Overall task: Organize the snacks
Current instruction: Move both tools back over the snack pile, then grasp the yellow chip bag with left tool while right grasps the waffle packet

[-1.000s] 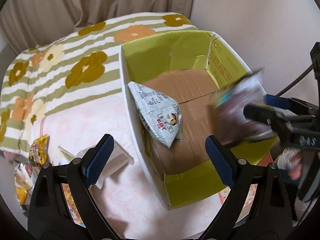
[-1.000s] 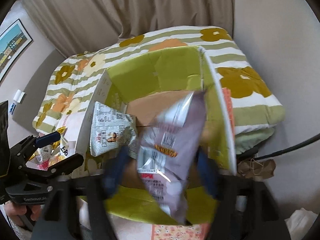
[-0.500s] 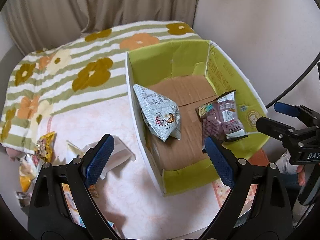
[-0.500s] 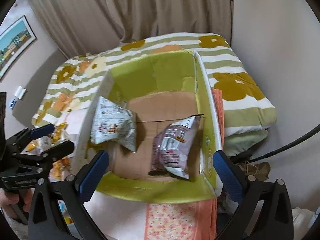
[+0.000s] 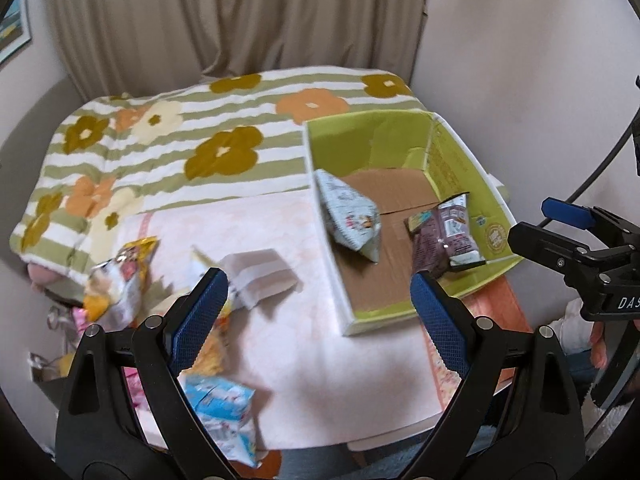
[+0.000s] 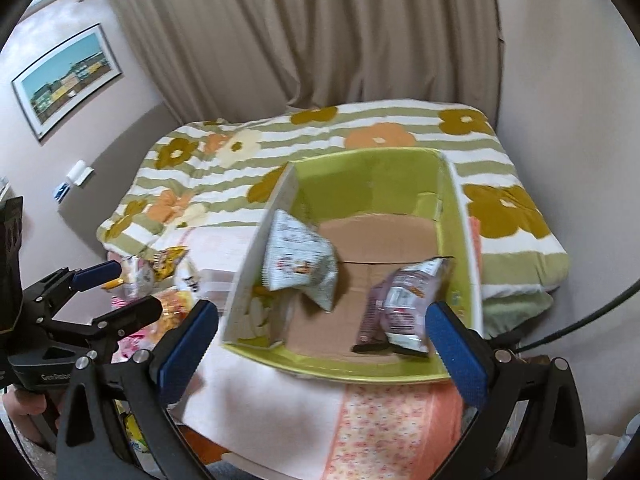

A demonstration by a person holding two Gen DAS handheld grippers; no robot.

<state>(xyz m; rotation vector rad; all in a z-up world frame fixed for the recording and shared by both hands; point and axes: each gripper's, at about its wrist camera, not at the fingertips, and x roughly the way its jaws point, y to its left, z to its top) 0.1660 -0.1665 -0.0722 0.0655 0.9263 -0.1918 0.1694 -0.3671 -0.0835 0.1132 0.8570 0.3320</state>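
A green-lined cardboard box with a brown floor is sitting open-topped on a pale pink tabletop, filling the 1 to 3 o'clock part of the left wrist view. Inside it, a pale blue-white snack bag is leaning against the box's left wall, its long axis running from 11 toward 5 o'clock with a corner pointing down at the floor. A purple snack packet is lying near the right wall, its long axis running roughly from 1 to 7 o'clock, its crimped top end facing the far wall; the print on both packs is too small to read. The left gripper is hovering with its blue-padded fingers spread wide and nothing between them. The right gripper is likewise standing wide open and empty, just short of the box's near wall. Loose snacks are lying outside the box at 8 to 9 o'clock of the left view: a yellow packet, a white wrapper and a light blue packet partly behind the left finger. A flower-patterned striped blanket is lying beyond the table, with beige curtains and a framed picture on the wall behind. Letters reading "DAS" are showing on the right gripper's body, cut off at the frame's edge.
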